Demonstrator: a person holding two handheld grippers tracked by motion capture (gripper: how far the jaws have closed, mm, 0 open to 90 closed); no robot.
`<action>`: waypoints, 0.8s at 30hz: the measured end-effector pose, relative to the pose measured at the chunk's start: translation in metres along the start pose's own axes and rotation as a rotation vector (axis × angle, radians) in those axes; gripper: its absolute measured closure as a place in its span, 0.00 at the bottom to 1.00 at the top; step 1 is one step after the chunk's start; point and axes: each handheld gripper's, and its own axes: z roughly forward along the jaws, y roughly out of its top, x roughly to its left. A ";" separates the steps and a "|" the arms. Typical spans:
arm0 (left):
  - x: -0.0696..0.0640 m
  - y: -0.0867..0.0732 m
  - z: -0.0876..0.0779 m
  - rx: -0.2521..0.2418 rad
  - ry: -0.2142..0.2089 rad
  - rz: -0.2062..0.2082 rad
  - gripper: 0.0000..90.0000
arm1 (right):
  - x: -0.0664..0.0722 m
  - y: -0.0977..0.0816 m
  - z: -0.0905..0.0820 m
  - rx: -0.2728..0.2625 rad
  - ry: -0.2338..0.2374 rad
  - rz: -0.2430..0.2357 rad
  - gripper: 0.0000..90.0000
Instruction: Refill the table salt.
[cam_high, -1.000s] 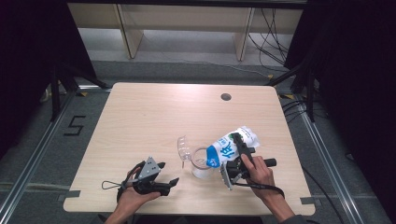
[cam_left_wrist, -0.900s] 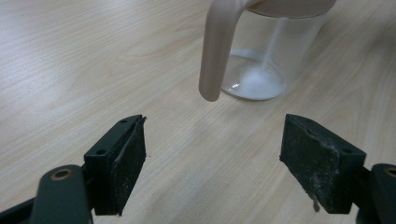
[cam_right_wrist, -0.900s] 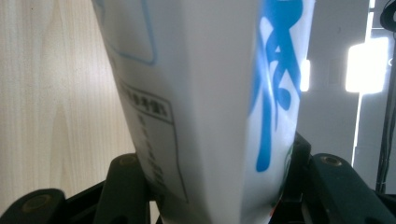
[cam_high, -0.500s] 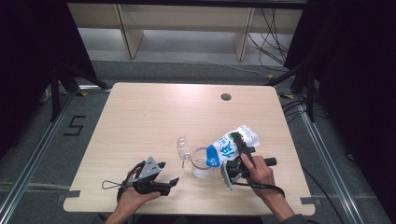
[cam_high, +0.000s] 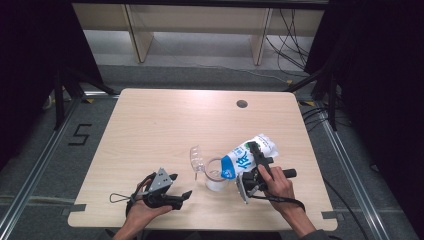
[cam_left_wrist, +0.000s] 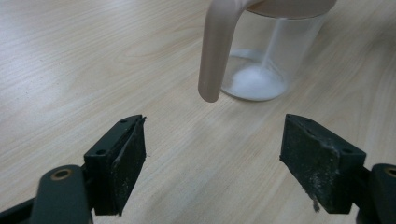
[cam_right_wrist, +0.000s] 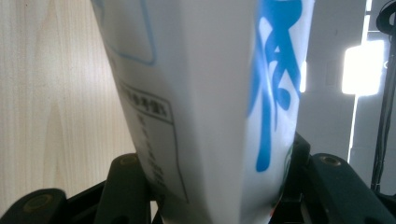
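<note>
Right gripper (cam_high: 252, 165) pinching tilted bag (cam_high: 247, 155), mouth over measuring cup (cam_high: 215, 175). Left gripper (cam_high: 177, 192) resting on table (cam_high: 150, 125), jaws spread, cup ahead.

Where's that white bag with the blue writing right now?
In the high view the white bag is right of the table's middle, tilted over the clear jug and clamped in the right claw.

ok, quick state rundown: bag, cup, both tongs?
bag: gripped, tilted with its mouth over the cup
cup: upright on the table, a little white powder at the bottom
right tongs: shut on the bag
left tongs: open, nothing between them, resting near the cup
</note>
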 end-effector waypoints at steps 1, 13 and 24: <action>0.000 0.000 0.000 0.000 0.000 0.000 0.24 | 0.001 0.000 0.000 0.007 0.003 0.020 0.58; 0.000 0.000 0.000 0.000 0.002 0.000 0.24 | 0.001 0.000 0.000 -0.001 -0.001 0.027 0.58; 0.000 0.000 -0.001 -0.001 0.008 -0.008 0.24 | 0.001 0.001 -0.001 0.012 -0.001 0.037 0.58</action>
